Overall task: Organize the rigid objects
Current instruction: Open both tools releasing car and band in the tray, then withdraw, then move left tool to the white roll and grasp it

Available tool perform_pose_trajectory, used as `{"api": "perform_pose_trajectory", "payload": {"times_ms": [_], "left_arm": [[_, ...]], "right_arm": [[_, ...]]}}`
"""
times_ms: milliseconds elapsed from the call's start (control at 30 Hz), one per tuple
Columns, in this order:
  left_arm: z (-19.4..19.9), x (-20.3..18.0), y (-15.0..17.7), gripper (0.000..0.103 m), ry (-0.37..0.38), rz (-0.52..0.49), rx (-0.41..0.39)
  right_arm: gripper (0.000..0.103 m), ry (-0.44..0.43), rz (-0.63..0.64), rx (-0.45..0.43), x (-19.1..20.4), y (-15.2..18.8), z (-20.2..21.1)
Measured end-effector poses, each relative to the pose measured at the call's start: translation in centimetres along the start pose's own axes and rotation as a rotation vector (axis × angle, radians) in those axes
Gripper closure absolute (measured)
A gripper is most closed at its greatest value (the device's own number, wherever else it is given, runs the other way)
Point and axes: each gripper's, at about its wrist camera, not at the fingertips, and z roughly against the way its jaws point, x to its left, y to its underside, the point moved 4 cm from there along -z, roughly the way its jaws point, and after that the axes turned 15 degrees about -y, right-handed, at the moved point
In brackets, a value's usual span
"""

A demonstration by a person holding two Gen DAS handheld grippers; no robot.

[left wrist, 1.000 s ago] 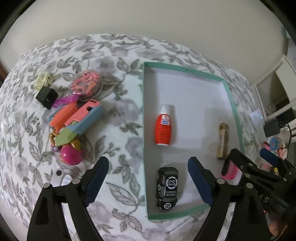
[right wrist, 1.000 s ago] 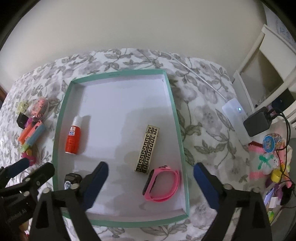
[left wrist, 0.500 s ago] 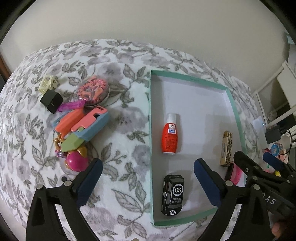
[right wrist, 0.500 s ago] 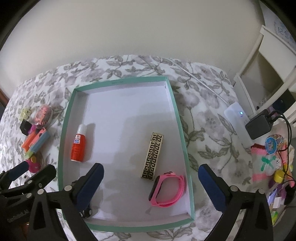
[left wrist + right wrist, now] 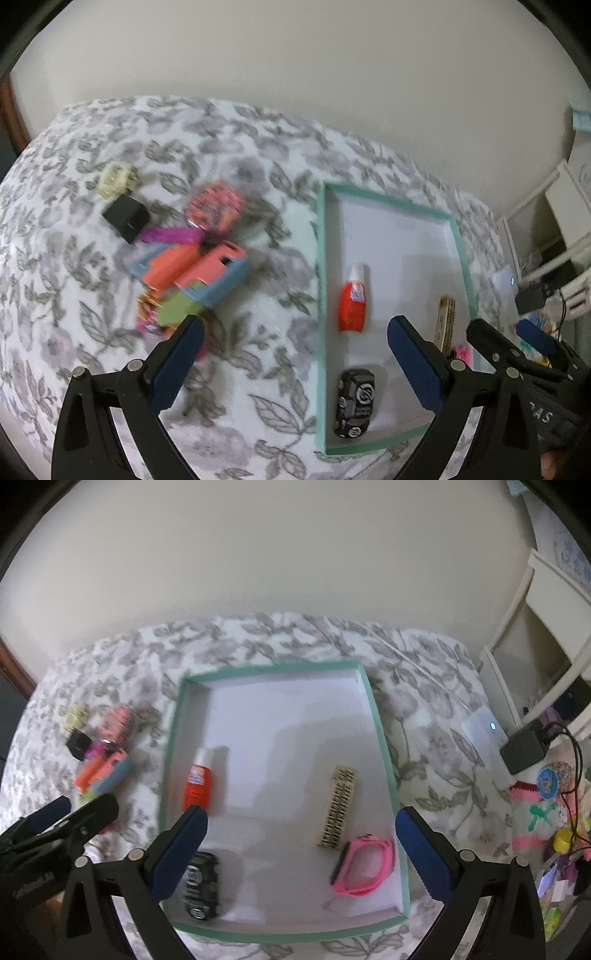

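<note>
The left claw (image 5: 295, 354) hangs wide open and empty, its jaws having just spread, with nothing between them; the right claw (image 5: 301, 843) is likewise spread and empty over the green-rimmed tray (image 5: 380, 734). The pile of small plastic toys (image 5: 195, 273) lies ahead and left of the left claw on the flowered bed (image 5: 258, 350). They look light, stiff and smooth; the pink-and-blue block (image 5: 218, 273) looks best pinched across its flat long sides

Plain cream wall (image 5: 258, 572), white shelving (image 5: 546, 635)
</note>
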Motion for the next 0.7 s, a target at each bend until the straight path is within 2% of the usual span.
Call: {"api": "perform_pose_trajectory", "payload": {"times_ms": [133,233,367,567,700], "left_arm": [[1.8,3.1,-1.6,0.004,0.009,0.072,-0.061],[2.7,5.5,-2.5,0.004,0.009,0.12,-0.06],[3.4,8.2,-2.7,0.004,-0.045,0.127,-0.053],[2.3,10.7,-2.1,0.004,-0.132,0.107,0.003],[-0.3,11.3,-1.0,0.004,-0.185,0.093,0.091]], "right_arm": [[0.0,-0.039,0.049,-0.043,2.6,-0.7,1.3],[0.0,-0.053,0.082,-0.067,4.5,-1.1,1.7],[0.0,-0.092,0.102,-0.072,7.2,-1.3,1.1],[0.0,-0.135,0.172,-0.008,11.3,-0.3,-1.0],[0.0,-0.137,0.21,0.043,13.2,0.5,-3.0]]}}
